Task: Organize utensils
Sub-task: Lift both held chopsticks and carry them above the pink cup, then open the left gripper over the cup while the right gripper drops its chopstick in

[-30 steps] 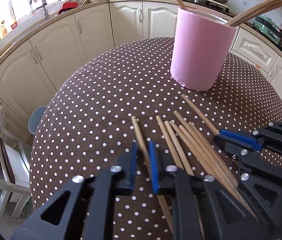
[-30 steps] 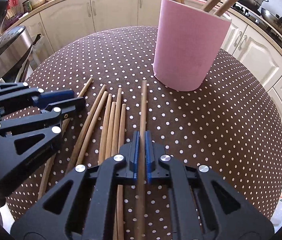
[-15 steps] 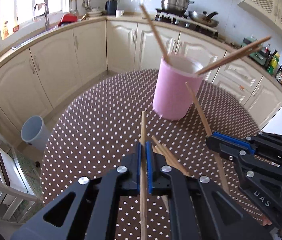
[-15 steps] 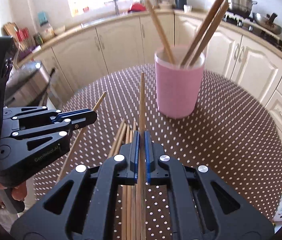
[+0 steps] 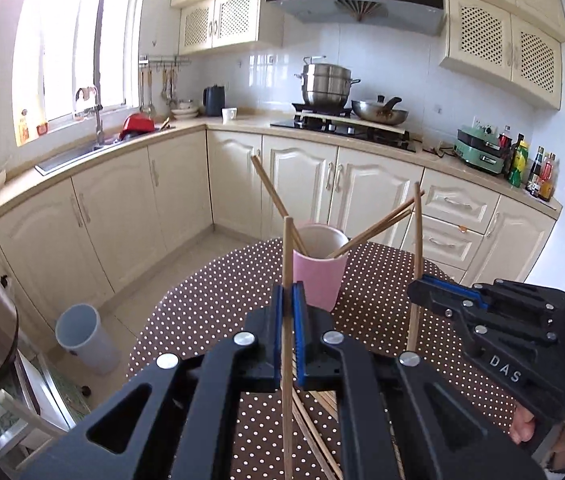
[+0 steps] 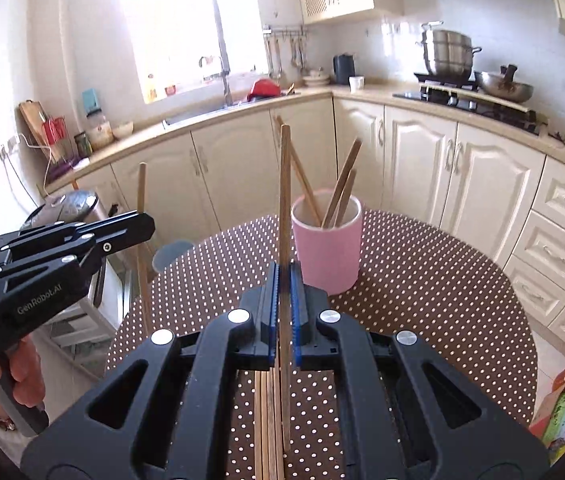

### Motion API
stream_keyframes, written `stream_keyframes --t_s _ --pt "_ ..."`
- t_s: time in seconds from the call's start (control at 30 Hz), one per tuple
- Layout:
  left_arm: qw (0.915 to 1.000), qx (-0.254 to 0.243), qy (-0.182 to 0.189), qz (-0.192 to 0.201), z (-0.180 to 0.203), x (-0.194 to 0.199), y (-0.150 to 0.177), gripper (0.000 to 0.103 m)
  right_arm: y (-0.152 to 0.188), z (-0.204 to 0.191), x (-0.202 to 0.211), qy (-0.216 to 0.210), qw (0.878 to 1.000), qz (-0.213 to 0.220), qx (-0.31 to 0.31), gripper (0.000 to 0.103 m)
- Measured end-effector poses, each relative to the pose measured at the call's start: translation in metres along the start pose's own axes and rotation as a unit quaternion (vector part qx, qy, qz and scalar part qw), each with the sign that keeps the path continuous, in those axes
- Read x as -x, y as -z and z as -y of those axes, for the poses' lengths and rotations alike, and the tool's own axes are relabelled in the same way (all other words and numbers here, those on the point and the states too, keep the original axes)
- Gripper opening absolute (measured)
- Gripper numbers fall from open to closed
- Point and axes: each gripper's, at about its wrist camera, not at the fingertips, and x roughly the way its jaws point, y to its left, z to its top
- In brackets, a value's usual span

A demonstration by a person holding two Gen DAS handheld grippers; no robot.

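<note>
Left gripper (image 5: 287,300): jaws clamped on one wooden chopstick (image 5: 287,248), held upright. Right gripper (image 6: 285,280): jaws likewise clamped on a second chopstick (image 6: 285,184). Both have risen from the table (image 6: 442,288) since a second ago, when the left jaws stood apart around a chopstick lying flat.
Table: round, brown dotted cloth; far edge and right side bare.
Pink cup (image 6: 327,248): near the far edge, three chopsticks inside.
Loose chopsticks (image 6: 268,420): near edge, under the grippers.
Lettering: "GenRobot.AI" on the left gripper, "DAS" on the right.
</note>
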Motion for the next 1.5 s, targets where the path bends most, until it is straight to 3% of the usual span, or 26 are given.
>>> stream_keyframes --t_s 0.37,0.83,1.03,1.23,1.5 --pt "0.9985 0.016 0.023 0.048 0.002 0.019 -0.027 0.005 -0.023 0.005 0.026 0.0 0.997 0.072 -0.008 0.006" --pt "0.9902 0.018 0.028 0.135 0.013 0.011 -0.112 0.005 -0.097 0.039 0.05 -0.015 0.982 0.183 -0.038 0.006" --pt "0.9874 0.026 0.033 0.153 0.02 -0.008 -0.139 0.005 -0.125 0.047 0.049 -0.012 0.973 0.228 -0.044 0.006" --pt "0.9858 0.039 0.038 0.159 0.02 -0.031 -0.147 0.005 -0.129 0.055 0.013 0.016 0.972 0.23 -0.036 0.006" --pt "0.9827 0.041 0.034 0.177 0.019 -0.052 -0.143 0.005 -0.113 0.066 -0.022 0.021 0.977 0.21 -0.038 0.006"
